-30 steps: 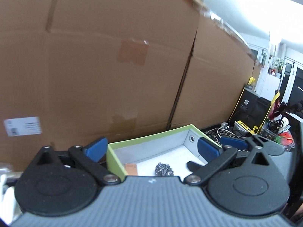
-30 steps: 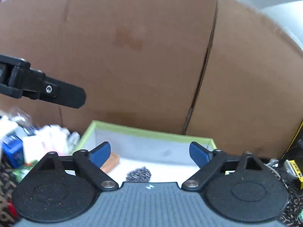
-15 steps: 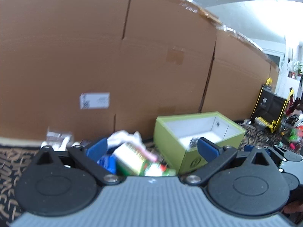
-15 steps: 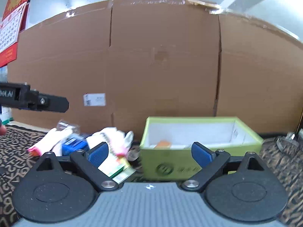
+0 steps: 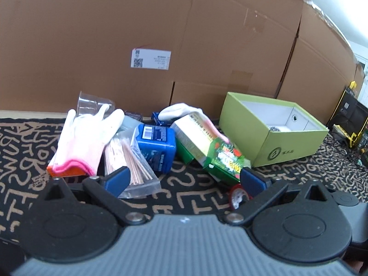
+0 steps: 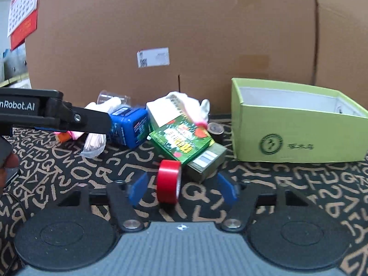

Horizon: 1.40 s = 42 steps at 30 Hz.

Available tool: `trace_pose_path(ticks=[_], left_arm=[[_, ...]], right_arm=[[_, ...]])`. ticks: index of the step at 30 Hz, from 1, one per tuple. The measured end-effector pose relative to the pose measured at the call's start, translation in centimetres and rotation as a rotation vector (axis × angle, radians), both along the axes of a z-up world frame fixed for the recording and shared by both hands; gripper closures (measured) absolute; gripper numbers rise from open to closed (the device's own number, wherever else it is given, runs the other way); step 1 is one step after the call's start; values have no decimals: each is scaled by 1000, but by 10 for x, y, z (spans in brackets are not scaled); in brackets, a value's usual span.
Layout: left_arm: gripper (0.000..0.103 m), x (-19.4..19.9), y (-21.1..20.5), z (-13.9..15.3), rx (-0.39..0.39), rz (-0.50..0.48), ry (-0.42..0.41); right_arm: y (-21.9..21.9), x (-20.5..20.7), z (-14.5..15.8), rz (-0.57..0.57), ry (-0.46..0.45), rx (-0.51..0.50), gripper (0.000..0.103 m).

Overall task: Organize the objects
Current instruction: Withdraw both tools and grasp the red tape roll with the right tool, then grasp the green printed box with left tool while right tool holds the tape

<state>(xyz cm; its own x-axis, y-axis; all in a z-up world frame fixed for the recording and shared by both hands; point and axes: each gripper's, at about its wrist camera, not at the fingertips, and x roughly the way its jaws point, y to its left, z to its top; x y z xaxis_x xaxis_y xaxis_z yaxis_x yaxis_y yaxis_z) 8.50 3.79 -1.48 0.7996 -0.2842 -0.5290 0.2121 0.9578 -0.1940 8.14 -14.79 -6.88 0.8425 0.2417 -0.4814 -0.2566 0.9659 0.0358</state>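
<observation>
A pile of objects lies on the patterned mat: a white-and-pink glove (image 5: 85, 138), a bag of wooden sticks (image 5: 128, 161), a blue box (image 5: 155, 147), a green printed carton (image 5: 207, 147) and a clear cup (image 5: 92, 103). A green open box (image 5: 271, 128) stands to the right with a steel scourer (image 5: 274, 128) inside. My left gripper (image 5: 184, 181) is open just before the pile. My right gripper (image 6: 182, 188) is open, with a red tape roll (image 6: 169, 184) standing between its fingers. The green carton (image 6: 181, 140), blue box (image 6: 128, 126) and green box (image 6: 296, 133) show behind it.
A tall cardboard wall (image 5: 161, 34) with a white label backs the mat. The left gripper's arm (image 6: 53, 117) crosses the left of the right wrist view. A dark round lid (image 6: 215, 128) lies by the green box. Cluttered shelves stand at far right (image 5: 354, 119).
Both grippers pulled back from over the green box and dropped toward the mat in front of the pile. The red tape roll now stands between the right fingers.
</observation>
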Motion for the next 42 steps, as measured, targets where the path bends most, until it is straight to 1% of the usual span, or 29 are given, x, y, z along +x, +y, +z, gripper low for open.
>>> trace_pose_path(ticks=[2, 3, 4, 7, 11, 14, 16, 18, 20, 22, 25, 26, 27, 30, 31, 33, 34, 35, 36, 38, 42], left_arm=[[0, 6, -4, -2, 7, -14, 7], [0, 8, -7, -3, 11, -25, 9], [0, 11, -11, -3, 15, -38, 9], [0, 19, -27, -3, 40, -88, -4], [1, 31, -60, -4, 112, -153, -27], [9, 44, -86, -11, 188, -198, -17], [17, 55, -97, -19, 208, -214, 10], [33, 66, -102, -26, 203, -211, 51], [41, 74, -100, -33, 190, -199, 91], [42, 72, -91, -36, 152, -202, 105], [43, 59, -76, -33, 112, -211, 149], [43, 52, -69, -32, 91, -220, 167], [43, 45, -62, -32, 75, -222, 188], [42, 20, -45, -31, 77, -203, 201], [42, 14, -40, -31, 77, -189, 197], [40, 8, -34, -32, 90, -167, 189], [38, 7, -33, -32, 100, -156, 183], [34, 7, -34, -32, 114, -149, 177], [33, 8, -35, -32, 126, -150, 172], [32, 9, -40, -32, 138, -165, 165], [32, 10, -50, -36, 178, -189, 161]], right_arm=[[1, 3, -3, 4, 24, 1, 74], [-1, 3, -5, 5, 33, 8, 78], [-3, 3, -5, 3, 40, 18, 79], [-15, -3, -5, -12, 52, 59, 79], [-30, -13, -5, -53, 62, 79, 80], [-41, -20, -7, -78, 73, 106, 79], [-46, -24, -7, -89, 77, 117, 79], [-51, -28, -8, -98, 82, 131, 79], [-56, -31, -8, -102, 91, 155, 79], [-62, -32, -8, -99, 108, 199, 79], [-74, -31, -10, -72, 162, 322, 79], [-76, -31, -9, -69, 167, 341, 79], [-76, -32, -8, -78, 164, 324, 79], [-66, -36, -3, -135, 112, 184, 77], [-62, -36, -2, -145, 100, 149, 73], [-58, -38, 1, -138, 74, 118, 61], [-56, -39, 2, -128, 68, 117, 47], [-55, -40, 2, -117, 64, 120, 38], [-56, -39, 2, -108, 62, 122, 38], [-53, -37, 2, -103, 62, 111, 38], [-40, -28, -4, -115, 64, 24, 38]])
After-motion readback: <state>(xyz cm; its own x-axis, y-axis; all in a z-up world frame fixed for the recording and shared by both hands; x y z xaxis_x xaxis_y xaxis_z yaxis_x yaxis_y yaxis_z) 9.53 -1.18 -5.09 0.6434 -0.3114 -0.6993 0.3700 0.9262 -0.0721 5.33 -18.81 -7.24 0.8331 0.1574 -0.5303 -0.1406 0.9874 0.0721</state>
